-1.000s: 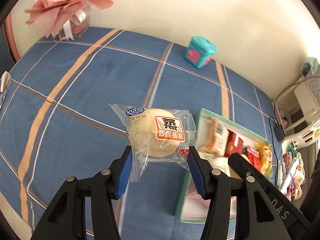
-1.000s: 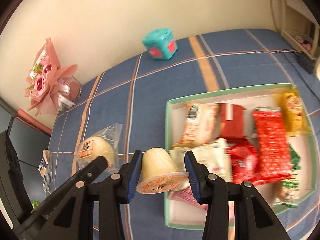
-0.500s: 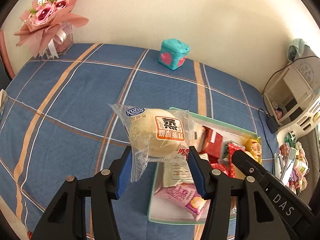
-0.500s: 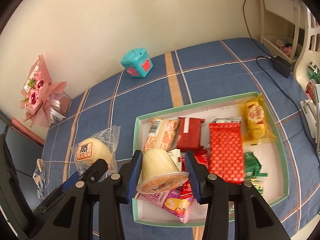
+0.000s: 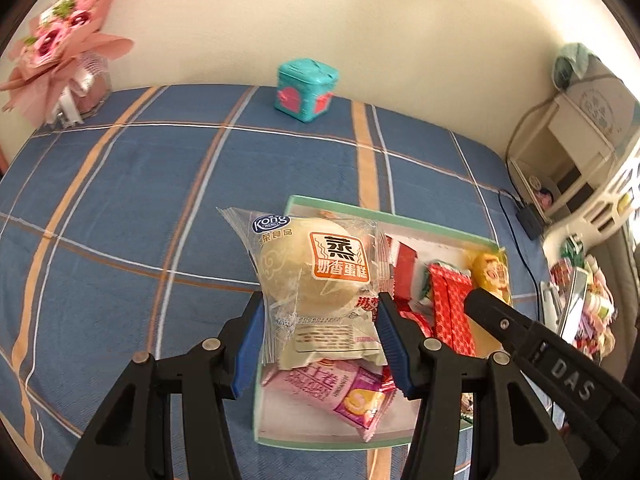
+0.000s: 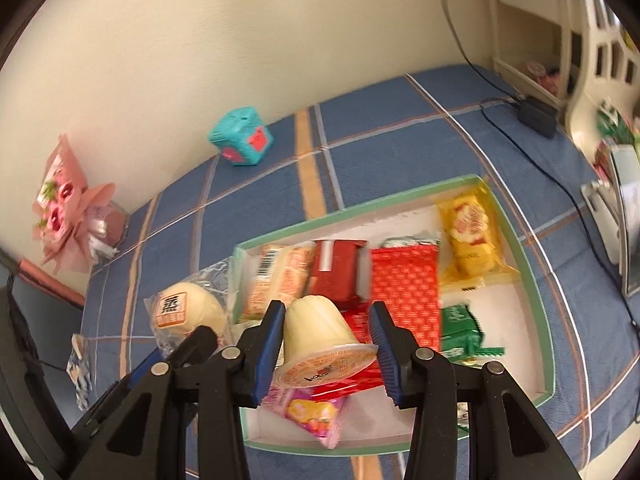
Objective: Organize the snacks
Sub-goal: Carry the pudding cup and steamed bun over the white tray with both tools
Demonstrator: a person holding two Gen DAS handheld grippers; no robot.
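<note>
My left gripper (image 5: 320,334) is shut on a wrapped steamed cake (image 5: 320,276) and holds it in the air over the left end of the green-rimmed snack tray (image 5: 400,222). My right gripper (image 6: 326,350) is shut on a pale jelly cup (image 6: 320,340), held above the tray's (image 6: 516,232) front left part. The tray holds several packets: red (image 6: 404,292), yellow (image 6: 472,236), green (image 6: 460,332) and pink (image 6: 316,420). The cake (image 6: 184,312) and the left gripper also show at the left of the right wrist view.
The tray lies on a blue plaid cloth (image 5: 140,208). A teal cube box (image 5: 306,90) stands by the back wall and a pink bouquet (image 5: 60,52) at the back left. A cable and adapter (image 6: 536,114) lie at the right, by white shelving (image 5: 580,152).
Both grippers have moved to the right with their loads, from beside the tray's left edge to over it. The grips have not changed.
</note>
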